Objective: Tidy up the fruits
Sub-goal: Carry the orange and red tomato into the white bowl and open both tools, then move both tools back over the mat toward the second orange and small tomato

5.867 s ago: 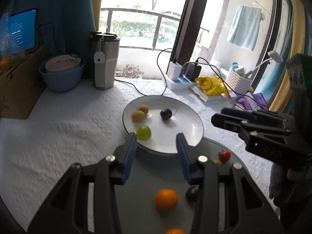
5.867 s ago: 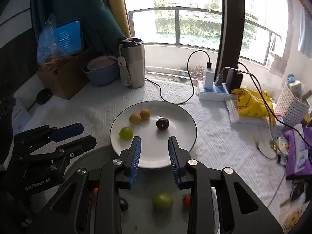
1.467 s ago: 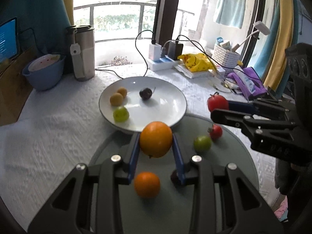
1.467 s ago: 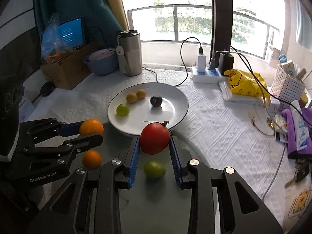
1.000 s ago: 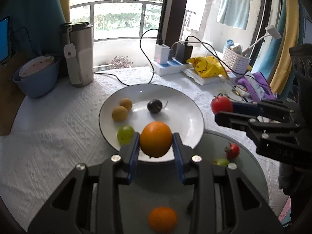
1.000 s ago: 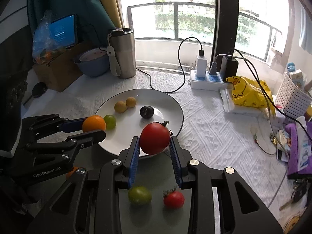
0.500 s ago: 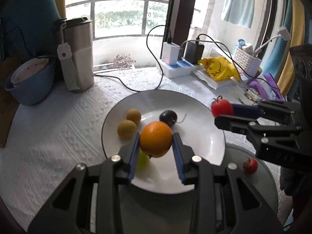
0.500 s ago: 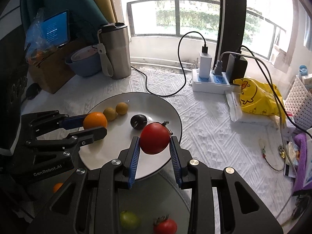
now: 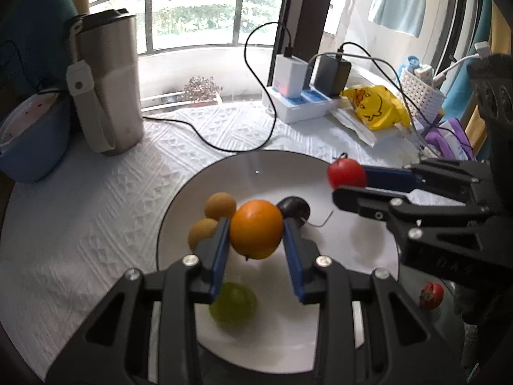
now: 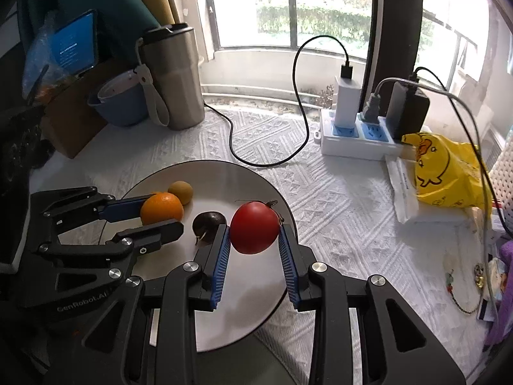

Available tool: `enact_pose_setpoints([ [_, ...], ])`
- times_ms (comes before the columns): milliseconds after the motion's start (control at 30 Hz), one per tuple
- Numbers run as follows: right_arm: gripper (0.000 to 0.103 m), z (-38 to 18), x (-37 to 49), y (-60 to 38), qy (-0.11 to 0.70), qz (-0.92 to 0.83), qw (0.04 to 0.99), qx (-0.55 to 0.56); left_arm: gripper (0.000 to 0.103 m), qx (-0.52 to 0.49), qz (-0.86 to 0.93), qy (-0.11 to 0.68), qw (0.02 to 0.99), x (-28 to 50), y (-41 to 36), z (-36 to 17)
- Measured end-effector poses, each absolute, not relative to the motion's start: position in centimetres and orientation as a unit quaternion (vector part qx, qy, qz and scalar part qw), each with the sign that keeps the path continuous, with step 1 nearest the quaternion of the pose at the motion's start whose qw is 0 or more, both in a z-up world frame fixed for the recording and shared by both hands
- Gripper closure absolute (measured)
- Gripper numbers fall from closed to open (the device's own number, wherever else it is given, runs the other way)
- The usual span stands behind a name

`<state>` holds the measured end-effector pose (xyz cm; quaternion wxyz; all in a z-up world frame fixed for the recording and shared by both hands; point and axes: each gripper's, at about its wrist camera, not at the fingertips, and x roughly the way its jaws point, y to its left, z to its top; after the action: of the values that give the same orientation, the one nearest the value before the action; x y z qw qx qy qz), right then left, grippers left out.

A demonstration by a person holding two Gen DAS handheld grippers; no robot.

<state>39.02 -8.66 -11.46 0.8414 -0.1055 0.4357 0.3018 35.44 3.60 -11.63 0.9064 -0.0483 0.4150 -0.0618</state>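
At the far left a blue bowl [image 9: 30,141] stands on the white cloth [image 9: 96,211], with a steel tumbler [image 9: 109,80] just beside it. Nearer the middle lies the white plate [image 9: 256,173]. On its left part sit two small tan fruits [image 9: 220,205], touching each other, and a green fruit [image 9: 233,303] lies nearer the camera, partly hidden by the left gripper [image 9: 256,229]. That gripper hangs over the plate with its blue pads clamped on an orange [image 9: 256,228]. Just right of the orange a dark plum [image 9: 293,207] rests on the plate.

Further right, the right gripper [image 10: 255,228] is also over the plate, its fingers pressed on both sides of a red tomato [image 10: 255,227]. A smaller tomato [image 9: 431,295] lies off the plate on the grey mat [image 9: 449,314] at the lower right.

Behind, a power strip [image 10: 359,142] with chargers and a black cable [image 10: 301,128] sits on the cloth, then a yellow bag [image 10: 445,173] at the right edge.
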Motion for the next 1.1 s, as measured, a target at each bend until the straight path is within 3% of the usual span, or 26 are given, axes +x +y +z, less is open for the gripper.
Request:
enact_pose_setpoints([
  [467,0.07,-12.0,40.0,-7.7,0.444,0.301,0.837,-0.11,0.067,-0.061,-0.054,0.414,0.906,36.4,4.1,-11.4],
  [1100,0.07,-8.4,35.9,-10.1,0.415,0.284,0.859,-0.102,0.062,-0.075,-0.06,0.374,0.923,32.1,3.6,-7.8],
])
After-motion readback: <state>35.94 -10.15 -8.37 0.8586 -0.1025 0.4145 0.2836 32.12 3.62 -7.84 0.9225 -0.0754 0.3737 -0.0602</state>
